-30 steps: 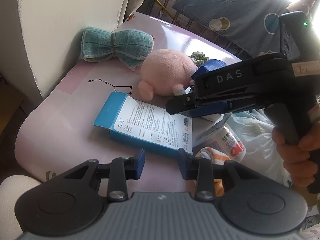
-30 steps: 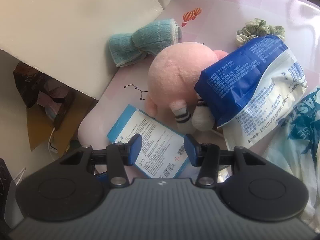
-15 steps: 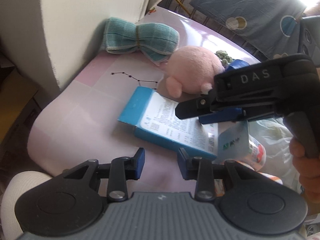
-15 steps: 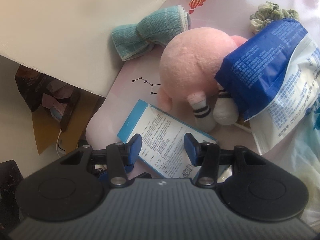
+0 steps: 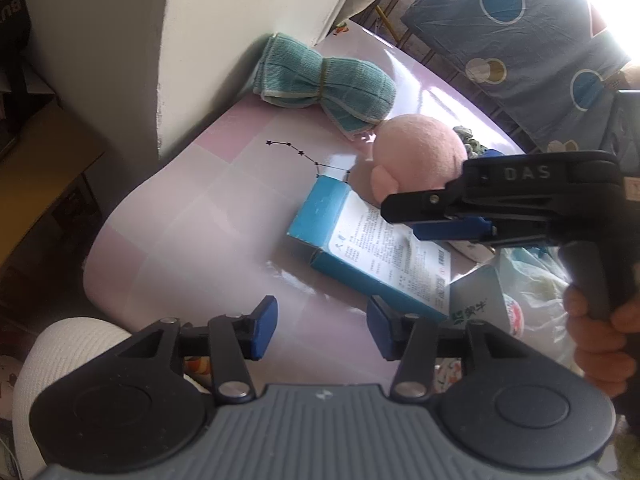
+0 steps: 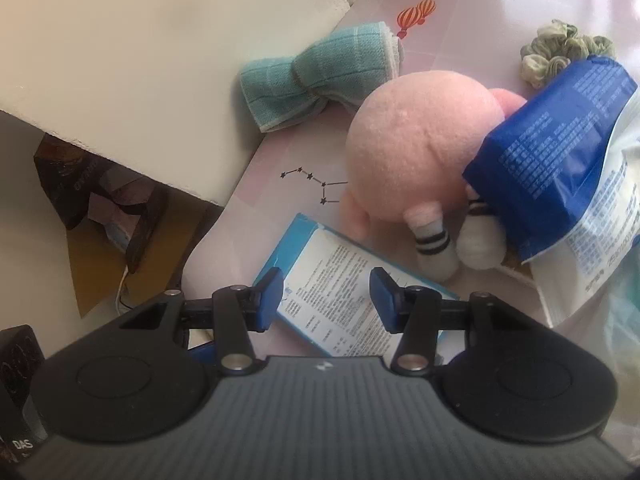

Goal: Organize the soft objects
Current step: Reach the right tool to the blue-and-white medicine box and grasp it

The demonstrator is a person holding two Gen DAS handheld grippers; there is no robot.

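A pink plush toy (image 5: 420,148) (image 6: 416,160) lies on the pink table (image 5: 192,232), its striped feet toward me. A teal folded towel (image 5: 324,84) (image 6: 320,76) tied in the middle lies against the white wall. A green scrunchie (image 6: 560,50) lies behind the plush. My left gripper (image 5: 322,322) is open and empty above the table's near edge. My right gripper (image 6: 326,294) is open and empty above a blue and white box (image 6: 340,300) (image 5: 376,248); it shows from the side in the left wrist view (image 5: 404,210).
A blue and white plastic packet (image 6: 560,160) leans on the plush. Plastic bags and a small carton (image 5: 484,296) crowd the right side. A white wall block (image 5: 240,32) borders the table at left. A white woven basket (image 5: 52,356) sits below the table edge.
Both grippers have drawn back toward the table's near left edge. The right gripper has moved from beside the plush to over the box. Both stay open.
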